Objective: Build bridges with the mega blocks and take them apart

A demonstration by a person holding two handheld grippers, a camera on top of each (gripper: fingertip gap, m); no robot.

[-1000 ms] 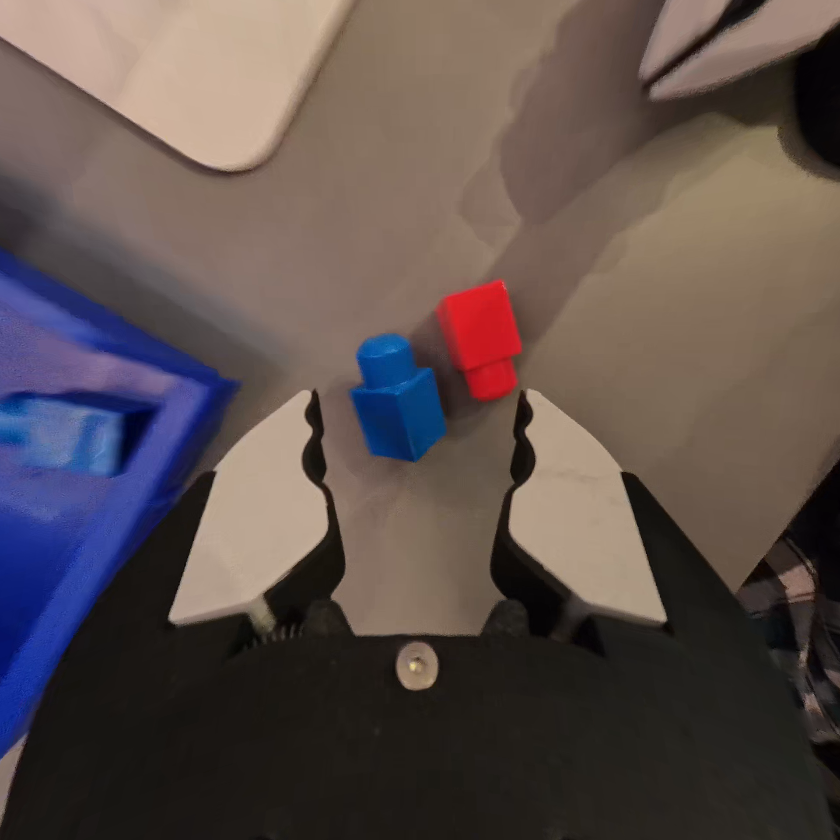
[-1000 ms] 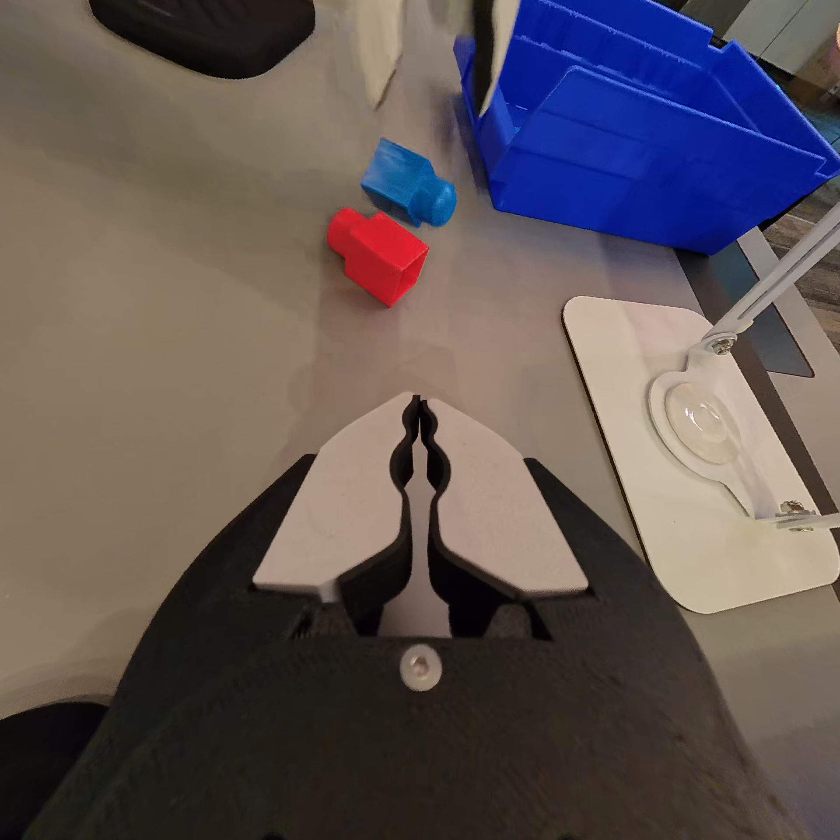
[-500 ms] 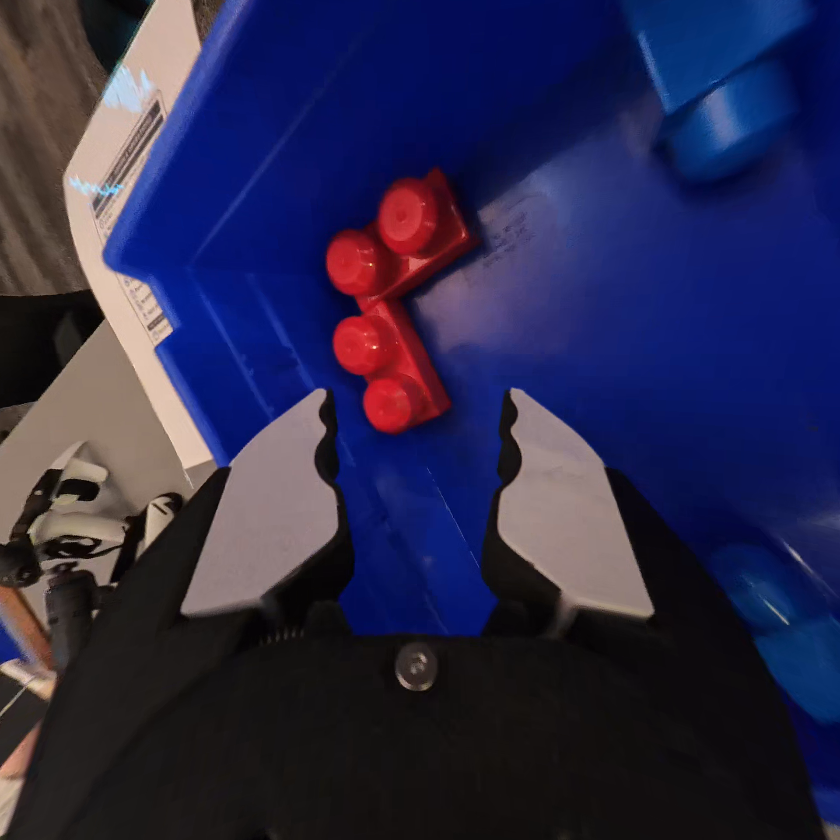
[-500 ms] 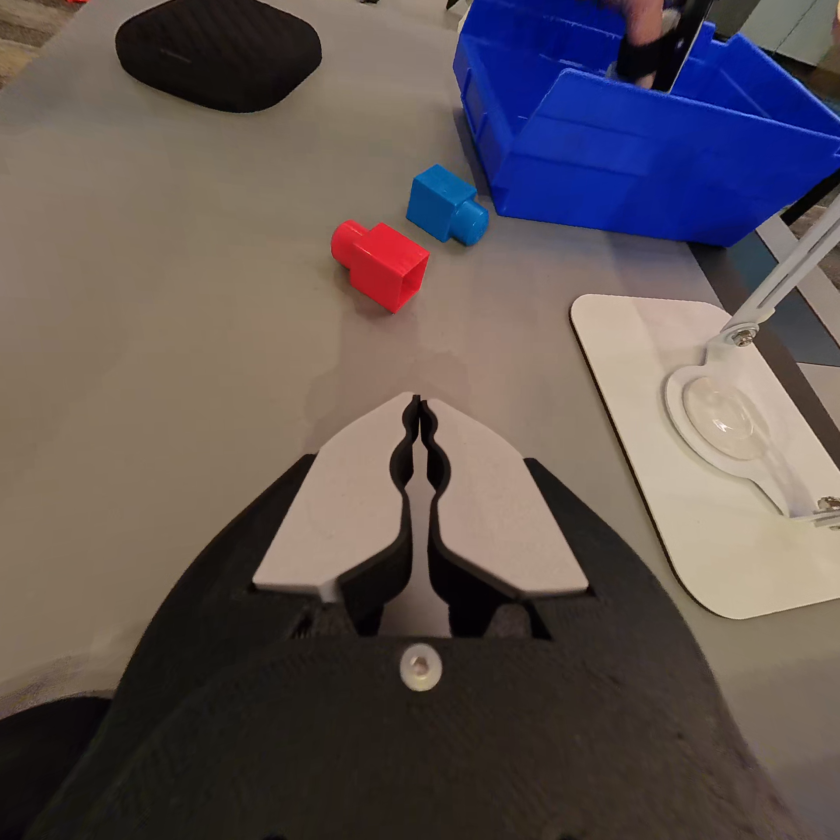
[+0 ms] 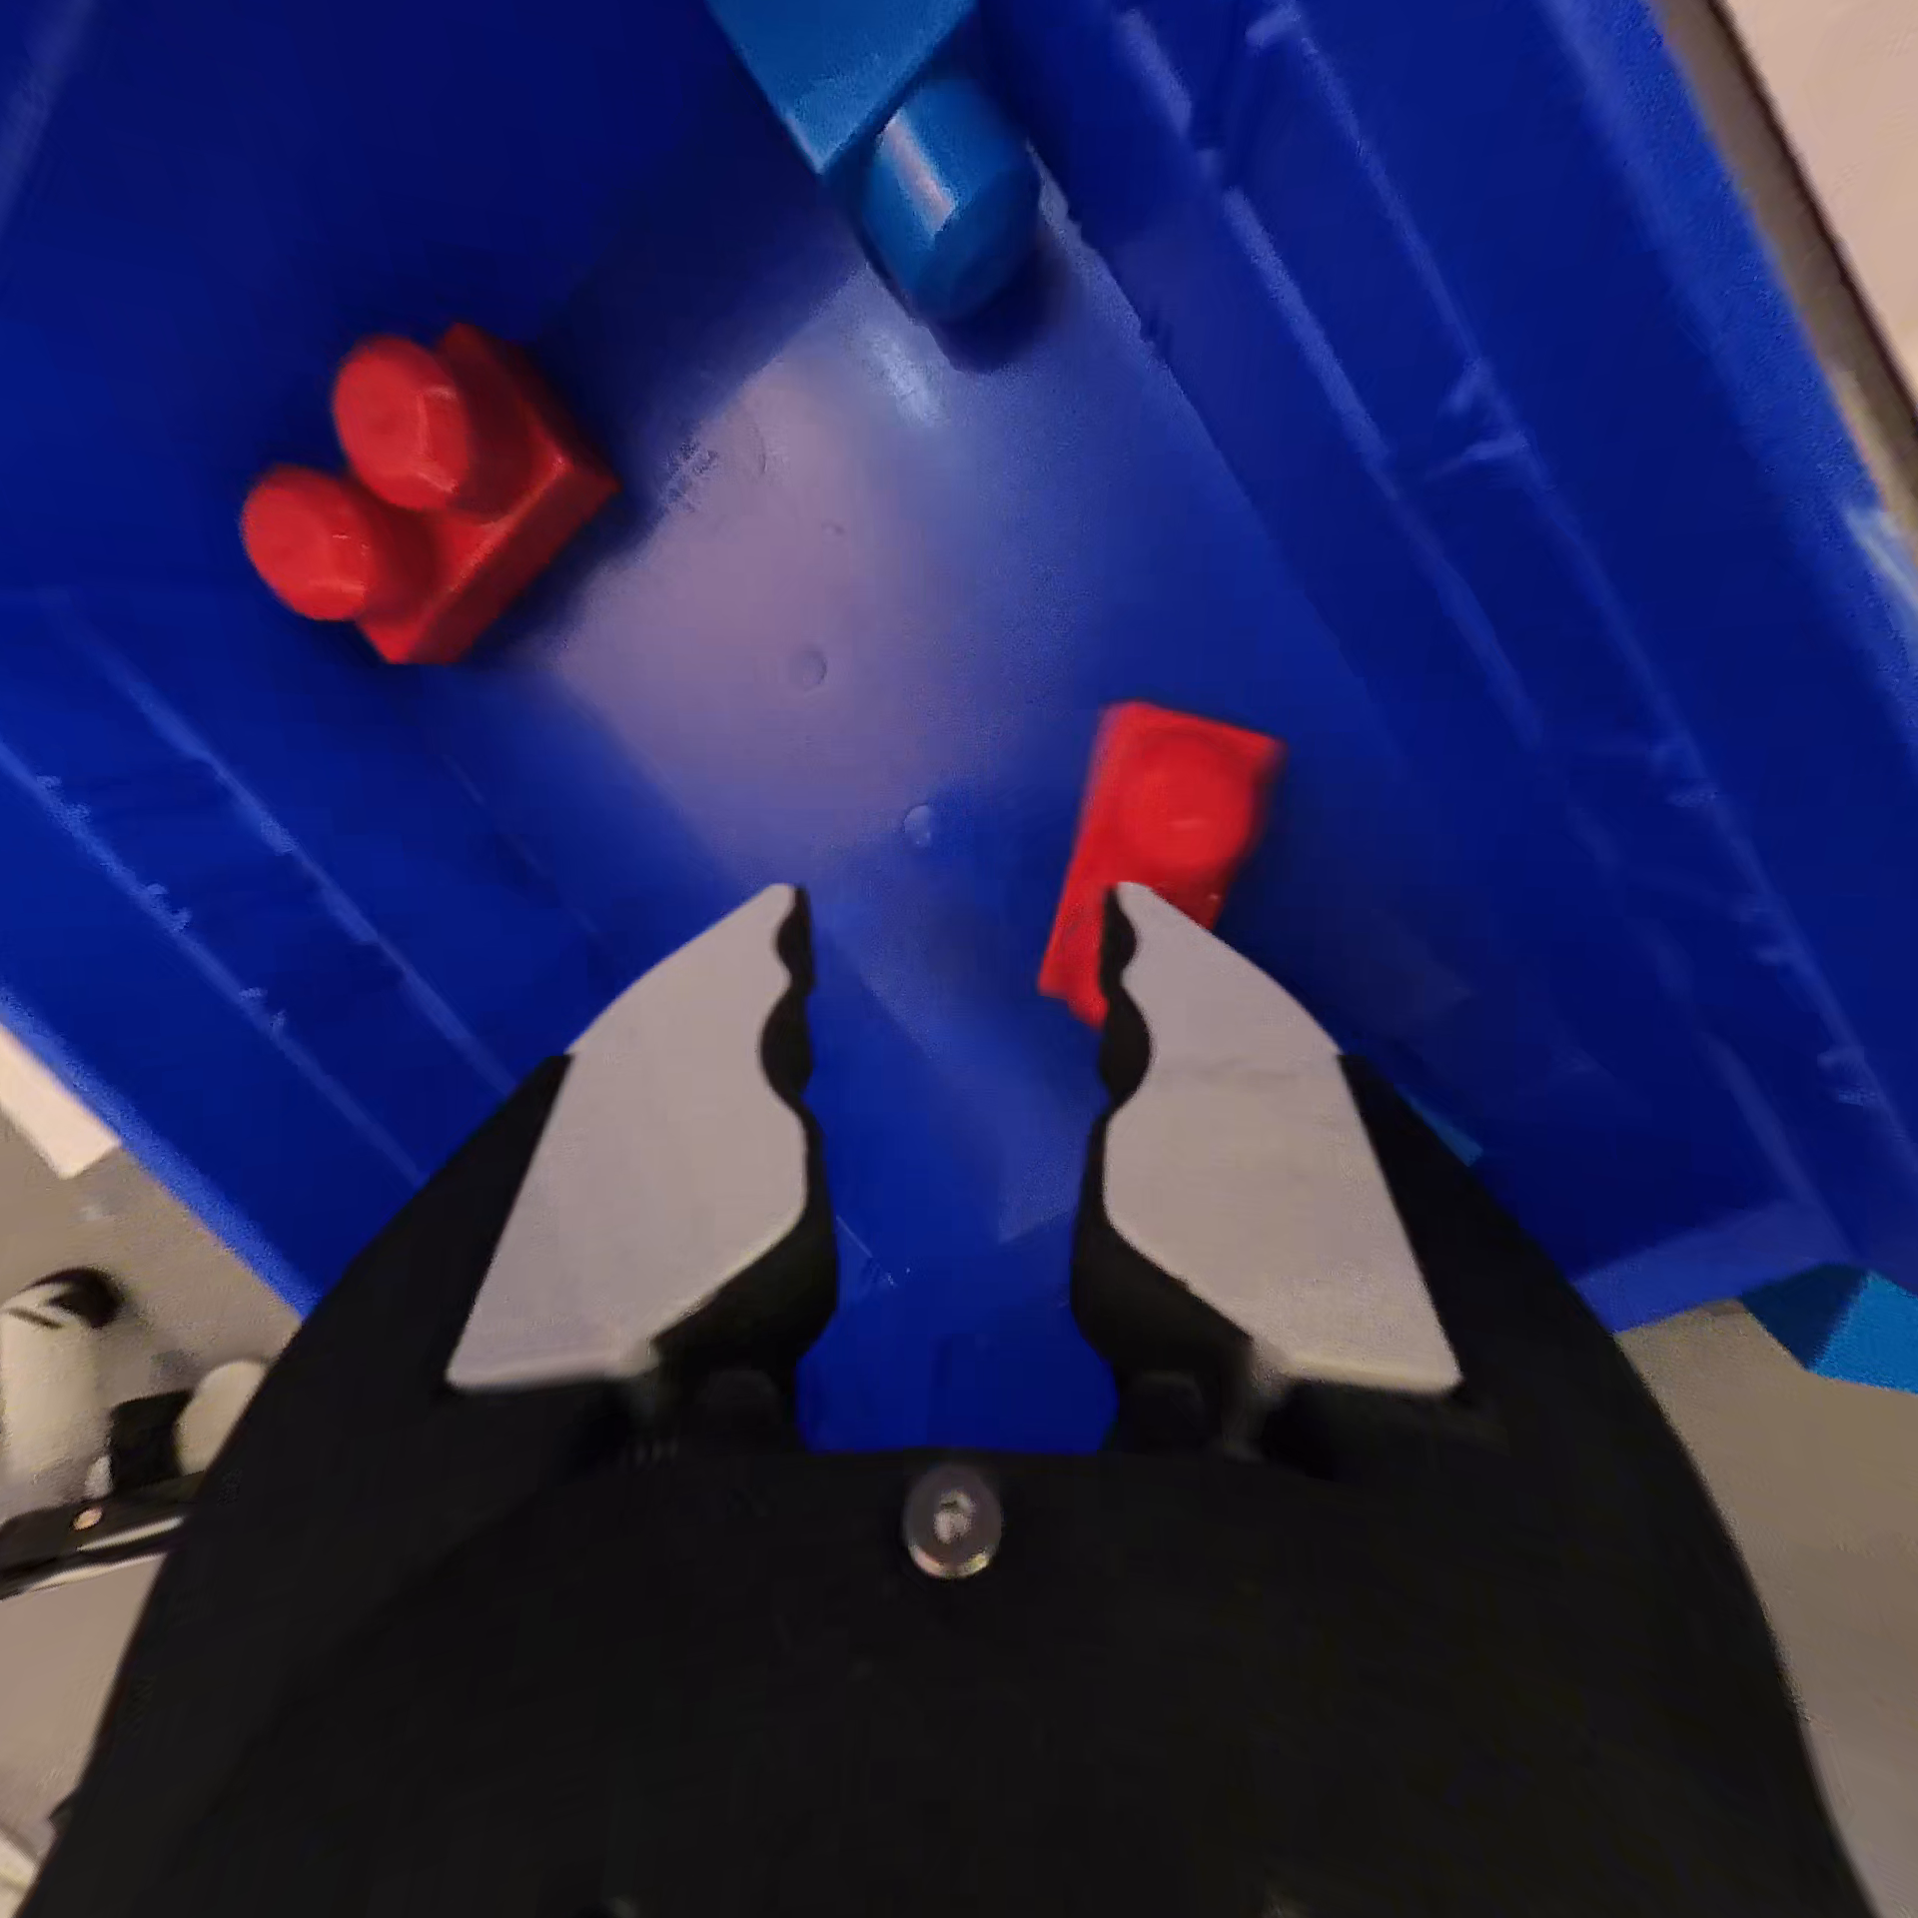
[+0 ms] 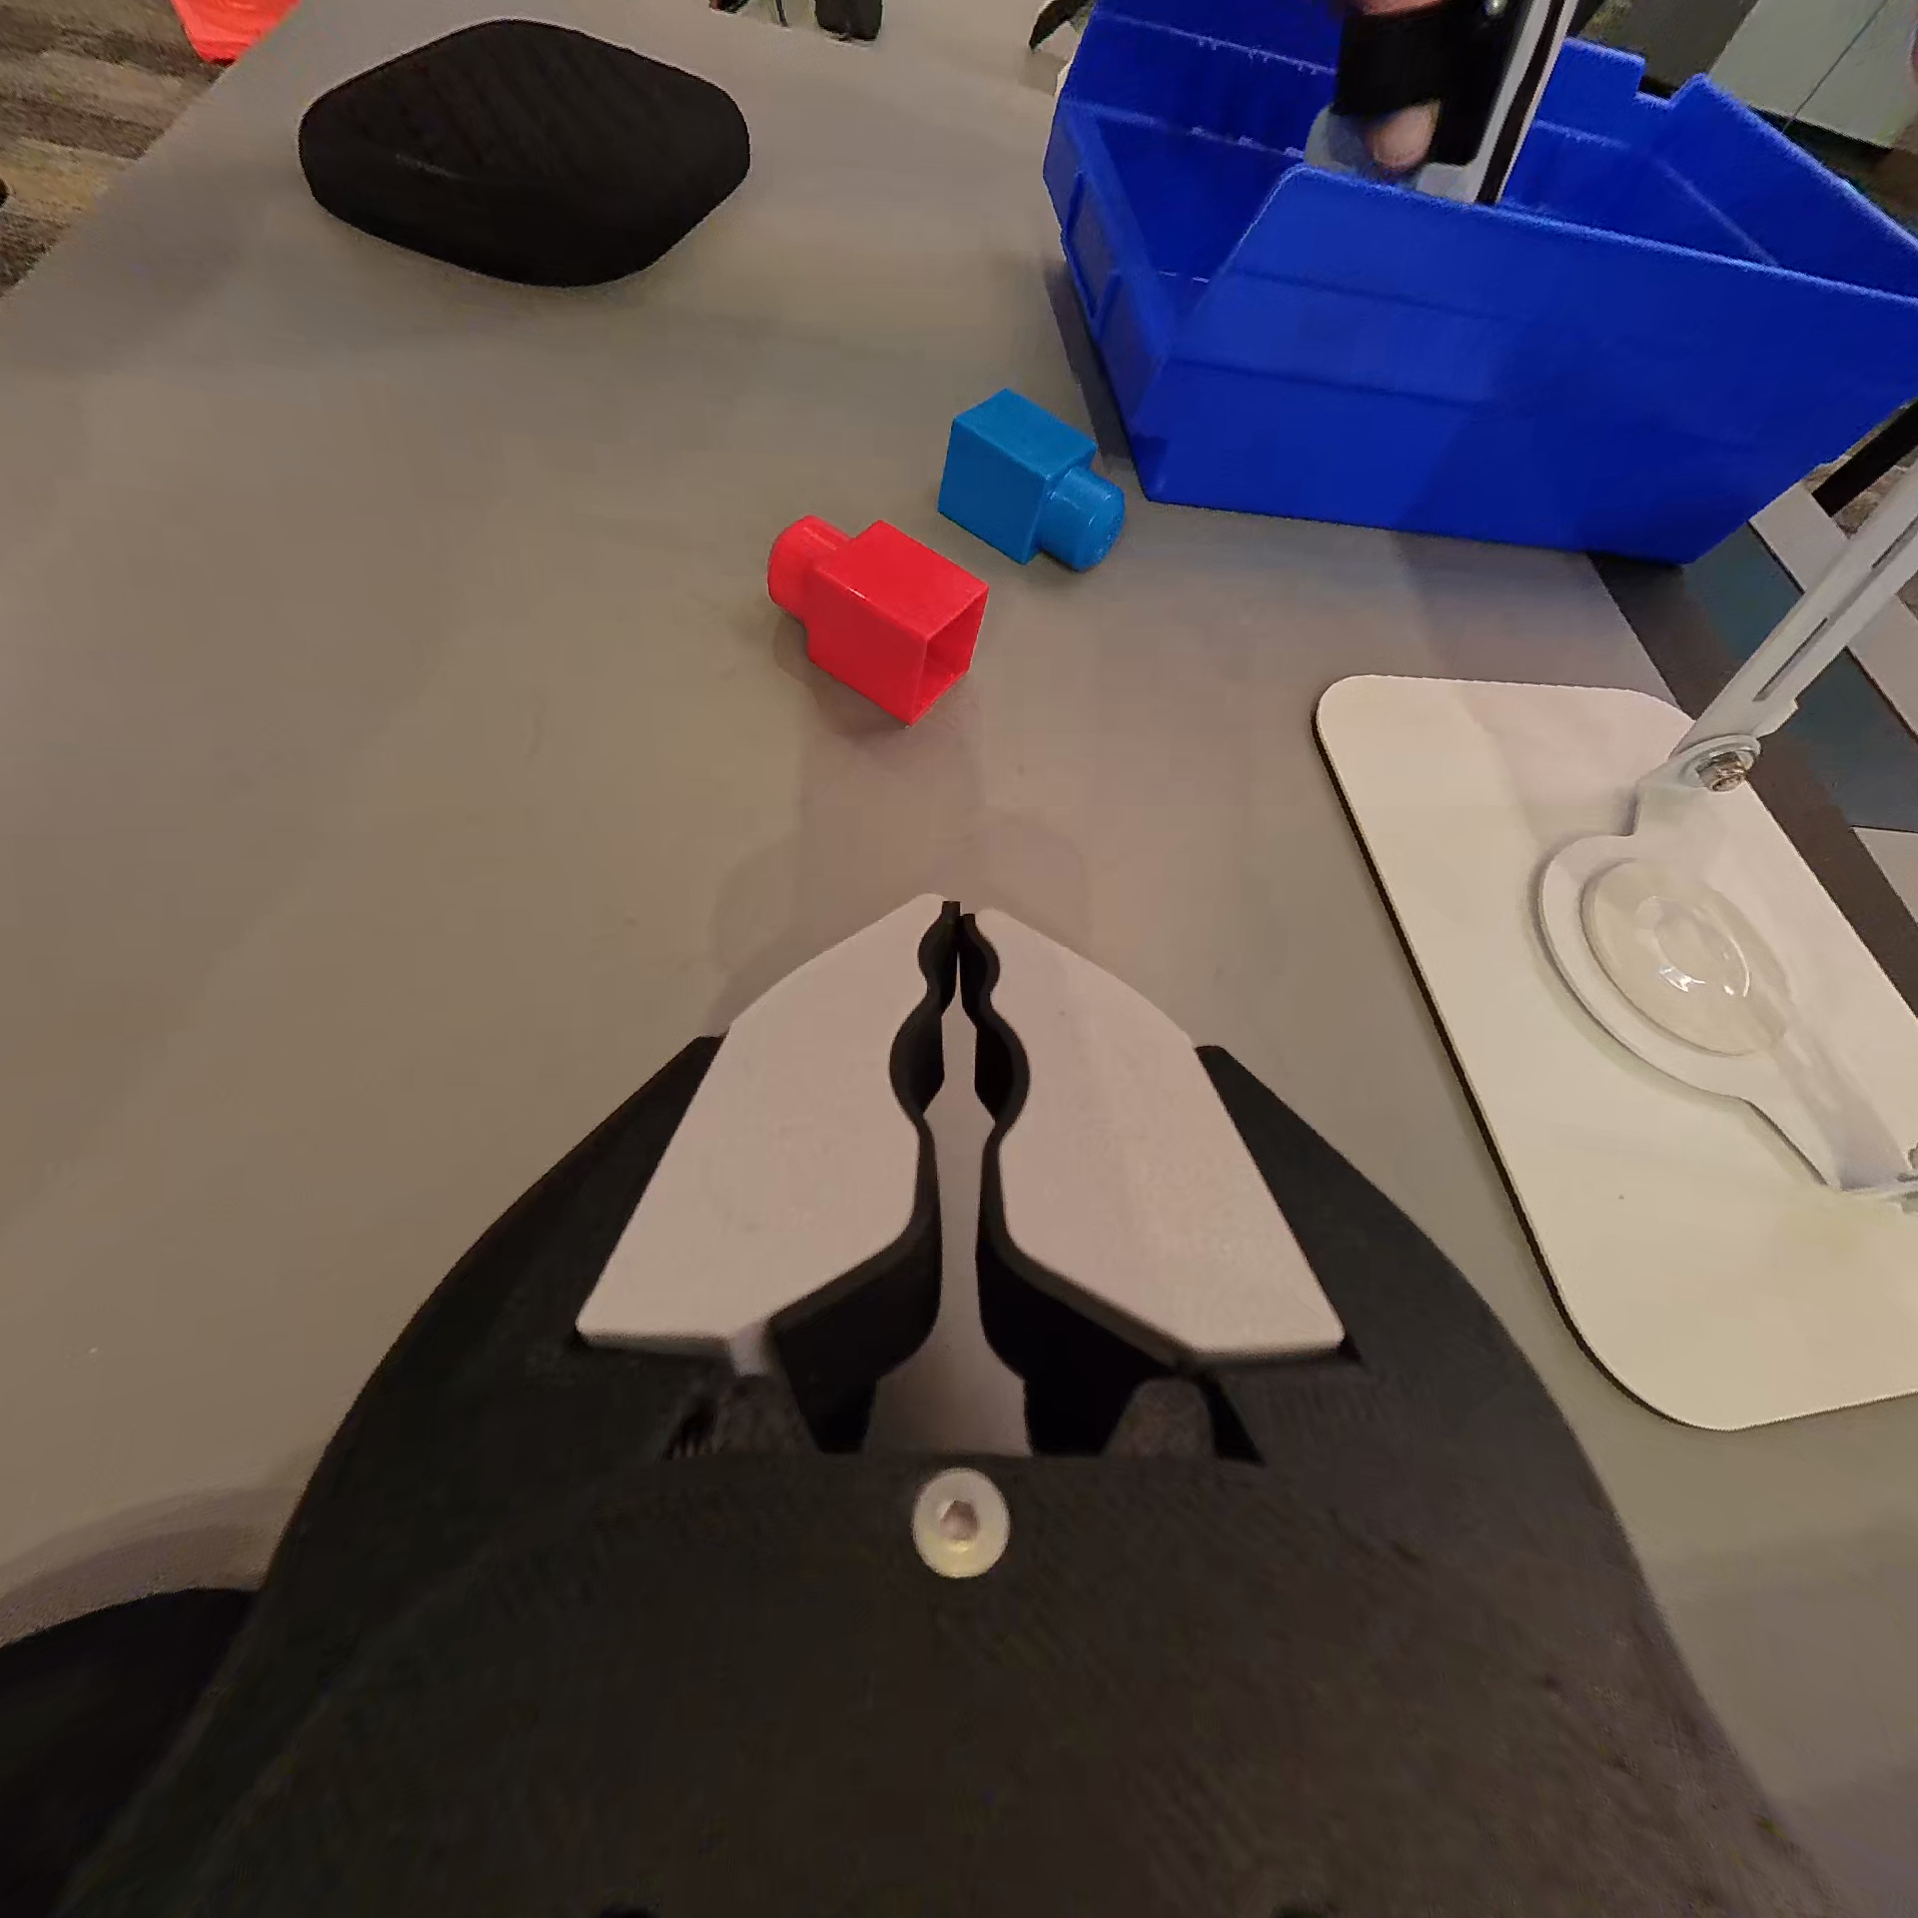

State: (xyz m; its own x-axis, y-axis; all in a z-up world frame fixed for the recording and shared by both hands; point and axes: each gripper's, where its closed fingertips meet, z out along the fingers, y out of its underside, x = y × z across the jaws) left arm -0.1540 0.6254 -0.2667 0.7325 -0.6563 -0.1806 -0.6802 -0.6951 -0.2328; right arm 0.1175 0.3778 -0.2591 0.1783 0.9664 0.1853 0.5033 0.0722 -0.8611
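Red and blue plastic mega blocks lie in two places. Inside the blue bin [image 5: 1453, 519], a flat red two-stud block [image 5: 426, 498] rests near one side wall, a second red flat block [image 5: 1168, 820] lies on the floor close to the opposite wall, and a blue block [image 5: 934, 187] lies at the far end. The left gripper [image 5: 953, 908] hangs inside the bin with its jaws apart and nothing between them; its right fingertip [image 5: 1142, 934] overlaps the near end of the second red block.

On the grey tabletop [image 6: 415, 727], a red single-stud block [image 6: 882, 618] lies on its side, just beside a blue single-stud block [image 6: 1022, 477] that lies close to the bin's near wall. The right gripper [image 6: 955, 913] hovers over the tabletop, jaws closed and bare. A black pad [image 6: 524, 151] sits toward the far left corner, a white base plate [image 6: 1505, 986] at the right edge.
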